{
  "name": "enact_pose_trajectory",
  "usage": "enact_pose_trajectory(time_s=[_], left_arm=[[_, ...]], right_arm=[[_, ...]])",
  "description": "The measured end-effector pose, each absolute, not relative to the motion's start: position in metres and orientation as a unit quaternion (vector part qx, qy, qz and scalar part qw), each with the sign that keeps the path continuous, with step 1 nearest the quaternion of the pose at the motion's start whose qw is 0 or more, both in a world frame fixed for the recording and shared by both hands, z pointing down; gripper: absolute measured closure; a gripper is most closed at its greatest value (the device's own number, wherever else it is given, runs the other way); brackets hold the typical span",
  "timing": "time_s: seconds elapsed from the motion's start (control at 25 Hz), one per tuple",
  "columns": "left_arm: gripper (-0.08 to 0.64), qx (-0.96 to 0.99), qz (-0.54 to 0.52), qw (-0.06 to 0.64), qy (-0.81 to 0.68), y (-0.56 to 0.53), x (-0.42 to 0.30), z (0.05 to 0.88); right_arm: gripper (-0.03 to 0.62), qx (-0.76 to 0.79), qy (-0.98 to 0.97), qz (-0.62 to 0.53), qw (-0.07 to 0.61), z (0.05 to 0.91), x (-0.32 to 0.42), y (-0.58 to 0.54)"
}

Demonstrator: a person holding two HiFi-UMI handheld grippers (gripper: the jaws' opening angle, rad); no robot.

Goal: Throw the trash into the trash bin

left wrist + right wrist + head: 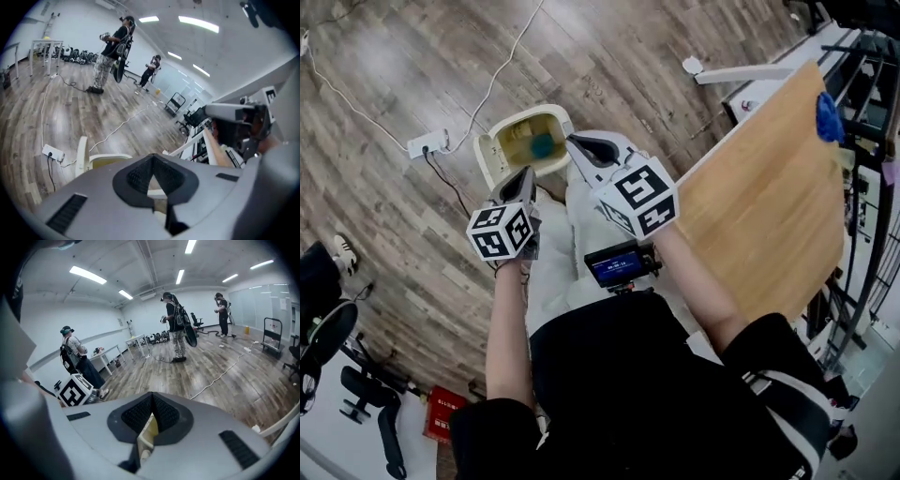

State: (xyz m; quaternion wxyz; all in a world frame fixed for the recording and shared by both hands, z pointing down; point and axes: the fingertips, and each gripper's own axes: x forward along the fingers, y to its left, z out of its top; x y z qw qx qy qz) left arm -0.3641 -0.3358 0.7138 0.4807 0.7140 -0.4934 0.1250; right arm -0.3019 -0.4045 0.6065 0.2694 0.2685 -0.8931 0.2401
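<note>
Looking down in the head view, a cream, round-cornered trash bin (490, 155) stands on the grey-brown plank floor (412, 66). A teal lump (543, 145), probably the crumpled trash, lies inside it. The left gripper (525, 176) and right gripper (579, 142) hang above the bin, beside a pale plywood table (769, 206). In the left gripper view, the ribbed black pads (138, 176) meet at their tips with nothing between them, and the bin's smooth rim shows beneath. In the right gripper view, the pads (164, 414) are likewise pressed together and empty, with cream plastic visible through the gap below.
</note>
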Motion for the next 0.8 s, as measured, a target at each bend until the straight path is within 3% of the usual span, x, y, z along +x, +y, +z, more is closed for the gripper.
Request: enact_pose_trajectory(time_s=[0.32,0.56,0.8], left_arm=[[0.552,0.754,0.051,0.348,-0.556,-0.317,-0.432,0.53],[0.552,0.74,-0.028,0.307,-0.598,-0.289,-0.47,0.475],[0.552,0.756,-0.073,0.244,-0.603,-0.285,-0.488,0.431]], right_arm=[[0.595,0.301,-0.911,0.188,0.209,0.48,-0.319,-0.407],[0.595,0.307,-0.922,0.11,0.208,0.45,-0.327,-0.396],[0.595,0.292,-0.945,0.101,0.112,0.397,-0.349,-0.374]])
